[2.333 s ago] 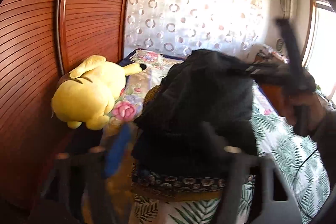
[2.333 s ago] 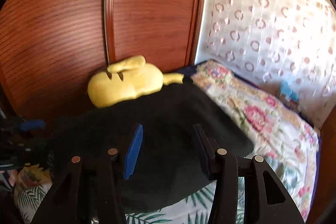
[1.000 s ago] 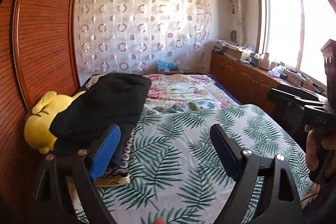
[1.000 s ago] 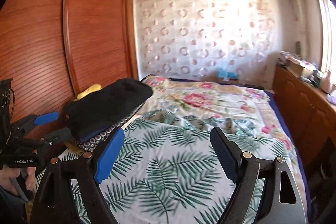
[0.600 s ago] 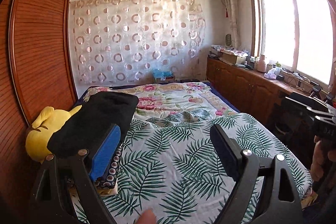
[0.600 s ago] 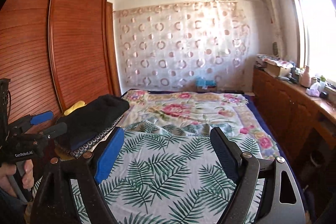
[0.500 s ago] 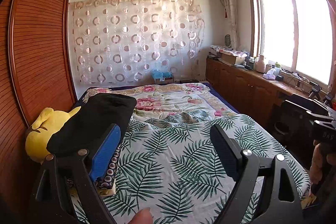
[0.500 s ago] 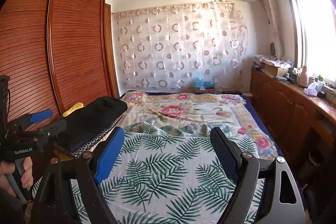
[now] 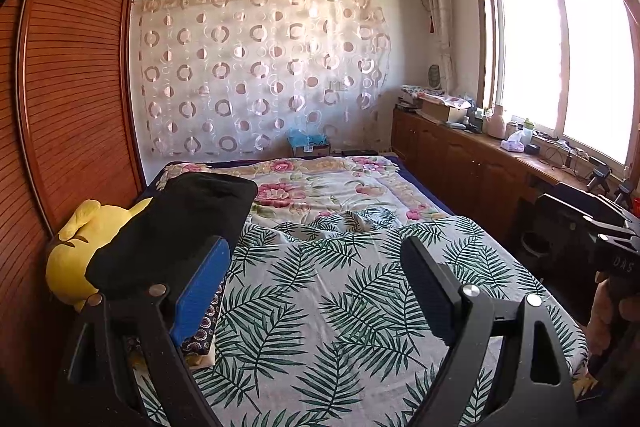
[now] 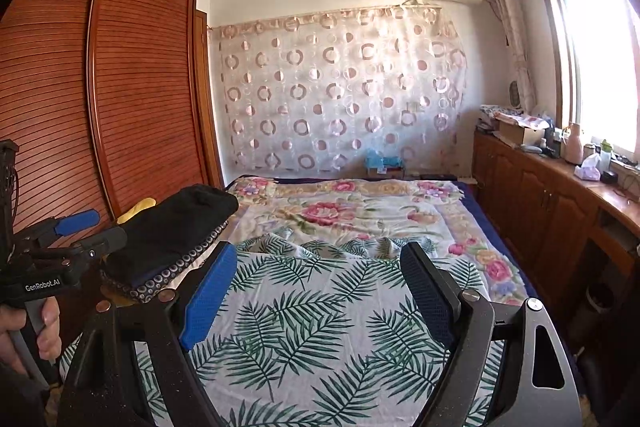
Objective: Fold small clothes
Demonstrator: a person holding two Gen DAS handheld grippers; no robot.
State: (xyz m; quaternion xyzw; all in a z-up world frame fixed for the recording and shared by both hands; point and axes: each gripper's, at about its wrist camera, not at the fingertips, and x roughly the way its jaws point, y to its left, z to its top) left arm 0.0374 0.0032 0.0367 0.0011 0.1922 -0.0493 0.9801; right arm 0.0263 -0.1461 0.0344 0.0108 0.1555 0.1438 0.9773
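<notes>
1. Left hand-held gripper (image 9: 316, 291): jaws spread wide, nothing between them, touching nothing; held above the leaf-print sheet (image 9: 340, 307) on the bed.
2. Right hand-held gripper (image 10: 316, 291): likewise wide apart, empty, no contact with any cloth.
3. Folded black garment (image 9: 180, 223): resting at the bed's left edge on top of a patterned stack (image 10: 168, 277), beside the yellow plush toy (image 9: 76, 247) and the wooden wardrobe (image 10: 120, 87).
4. Seen from the right wrist: left hand-held gripper near that stack, apart from it.
</notes>
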